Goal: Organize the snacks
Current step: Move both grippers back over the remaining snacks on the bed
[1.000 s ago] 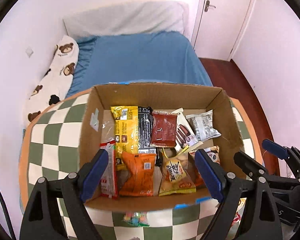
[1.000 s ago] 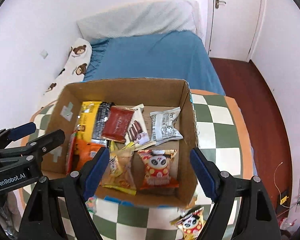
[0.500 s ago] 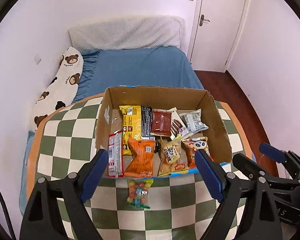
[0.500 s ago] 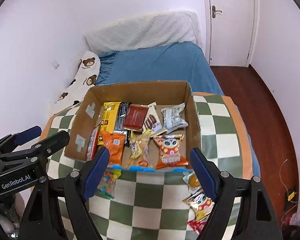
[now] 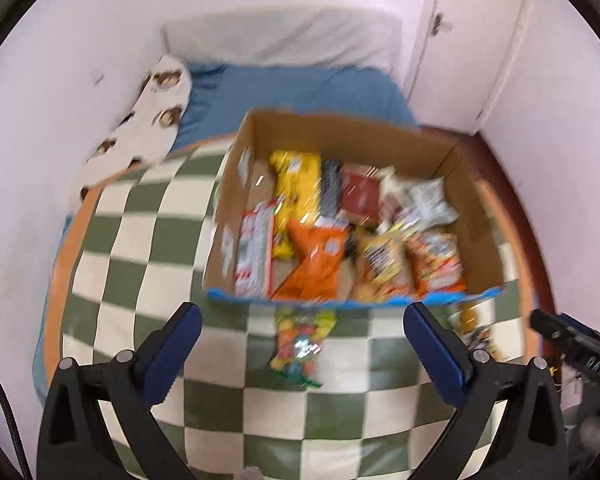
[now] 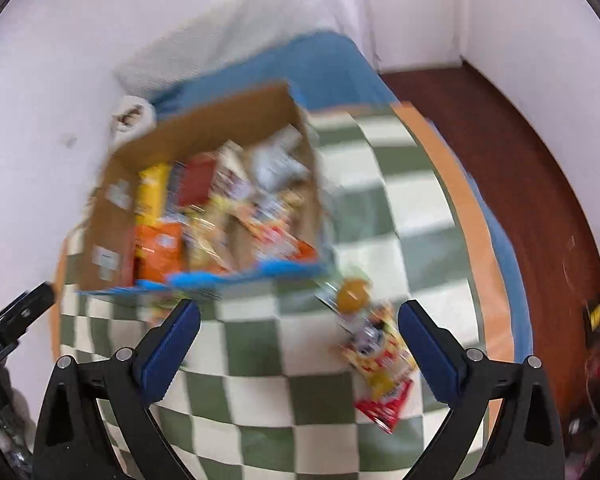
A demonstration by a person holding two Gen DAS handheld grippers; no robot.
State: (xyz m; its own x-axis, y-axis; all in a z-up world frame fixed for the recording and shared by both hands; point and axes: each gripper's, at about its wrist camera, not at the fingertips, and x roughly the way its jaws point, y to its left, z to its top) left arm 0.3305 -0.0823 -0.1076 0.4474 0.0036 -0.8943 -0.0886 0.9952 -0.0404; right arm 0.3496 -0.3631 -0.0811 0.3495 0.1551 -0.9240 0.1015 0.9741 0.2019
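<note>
A cardboard box (image 5: 476,216) full of snack packets stands on the green-and-white checkered table (image 5: 148,248); it also shows in the right wrist view (image 6: 112,232). A clear bag of colourful candy (image 5: 300,340) lies on the table just in front of the box. Several loose packets (image 6: 376,344) lie to the right of the box, including a yellow-and-red one. My left gripper (image 5: 302,320) is open and empty above the candy bag. My right gripper (image 6: 298,316) is open and empty above the table, left of the loose packets. Both views are blurred.
A bed with a blue sheet (image 5: 300,92) and a bear-print pillow (image 5: 148,120) lies behind the table. White walls stand at the left. A door (image 5: 472,40) and dark wood floor (image 6: 520,160) are at the right.
Both grippers have pulled back and up from the box. The left view has swung left; the right view has tilted and swung right, bringing the loose packets between its fingers.
</note>
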